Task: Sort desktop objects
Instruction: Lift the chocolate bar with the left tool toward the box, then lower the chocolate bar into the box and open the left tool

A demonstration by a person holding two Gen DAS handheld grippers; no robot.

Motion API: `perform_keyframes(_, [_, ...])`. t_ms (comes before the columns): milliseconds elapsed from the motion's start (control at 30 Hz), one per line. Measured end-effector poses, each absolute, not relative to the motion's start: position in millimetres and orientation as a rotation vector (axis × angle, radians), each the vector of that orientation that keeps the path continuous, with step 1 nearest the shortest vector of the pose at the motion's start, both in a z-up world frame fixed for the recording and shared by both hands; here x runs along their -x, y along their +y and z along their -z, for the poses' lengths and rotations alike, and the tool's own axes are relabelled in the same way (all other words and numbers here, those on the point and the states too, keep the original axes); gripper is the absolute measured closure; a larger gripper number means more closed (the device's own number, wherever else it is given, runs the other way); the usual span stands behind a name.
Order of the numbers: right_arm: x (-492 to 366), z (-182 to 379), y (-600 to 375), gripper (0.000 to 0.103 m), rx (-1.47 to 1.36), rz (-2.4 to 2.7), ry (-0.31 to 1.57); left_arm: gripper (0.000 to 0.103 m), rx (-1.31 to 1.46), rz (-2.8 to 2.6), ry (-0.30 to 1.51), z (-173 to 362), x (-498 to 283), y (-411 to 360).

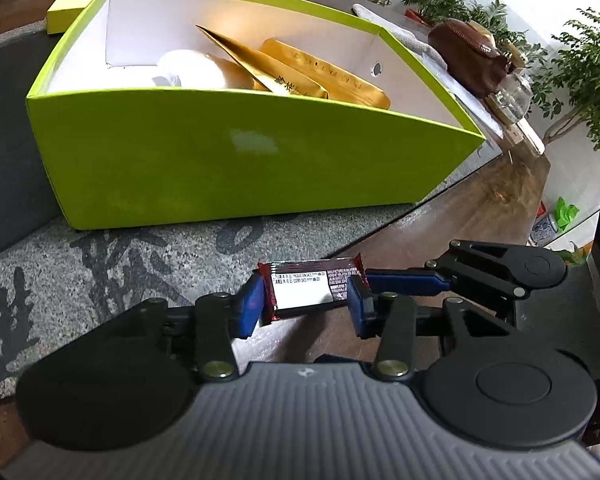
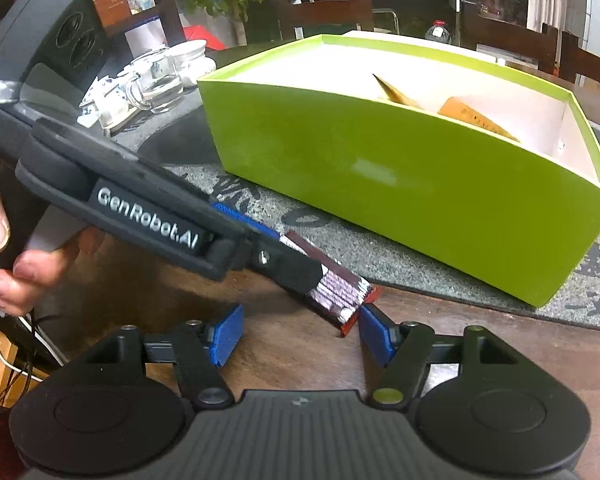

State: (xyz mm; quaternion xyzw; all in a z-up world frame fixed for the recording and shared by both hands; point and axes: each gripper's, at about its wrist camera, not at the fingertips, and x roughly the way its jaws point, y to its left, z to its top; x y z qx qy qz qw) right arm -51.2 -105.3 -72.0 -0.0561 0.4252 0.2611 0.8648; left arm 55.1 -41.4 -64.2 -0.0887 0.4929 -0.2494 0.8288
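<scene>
Gripping the dark red snack bar [image 1: 314, 290] across its width, the left gripper [image 1: 302, 300] has both blue pads pressed against the wrapper, white label facing up. The bar sits low over the wooden table [image 1: 512, 184], just off the near edge of the grey printed mat [image 1: 100, 264]. The right gripper [image 2: 298, 334] waits beside it, jaws apart with nothing between them, one pad close to the bar's end. Behind, on the mat, the lime-green box [image 1: 220, 148] stands open, with gold packets [image 1: 328, 72] and something white inside.
</scene>
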Motion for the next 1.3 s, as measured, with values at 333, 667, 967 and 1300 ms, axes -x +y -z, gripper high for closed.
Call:
perform_keyframes(333, [59, 56, -110, 0.035, 0.068, -0.567, 0.862, 0.057, 0.261, 0.54, 0.986, 28, -43, -29])
perform_keyframes(667, [59, -8, -116, 0.035, 0.137, -0.568, 0.701, 0.057, 0.259, 0.534, 0.834, -33, -72, -33])
perform_keyframes(967, [-9, -24, -122, 0.035, 0.137, -0.529, 0.689, 0.057, 0.267, 0.5, 0.868, -23, -152, -48])
perform_keyframes(1300, [-68, 2, -146, 0.035, 0.027, -0.481, 0.843, 0.057, 0.27, 0.484, 0.954, 12, -199, -61])
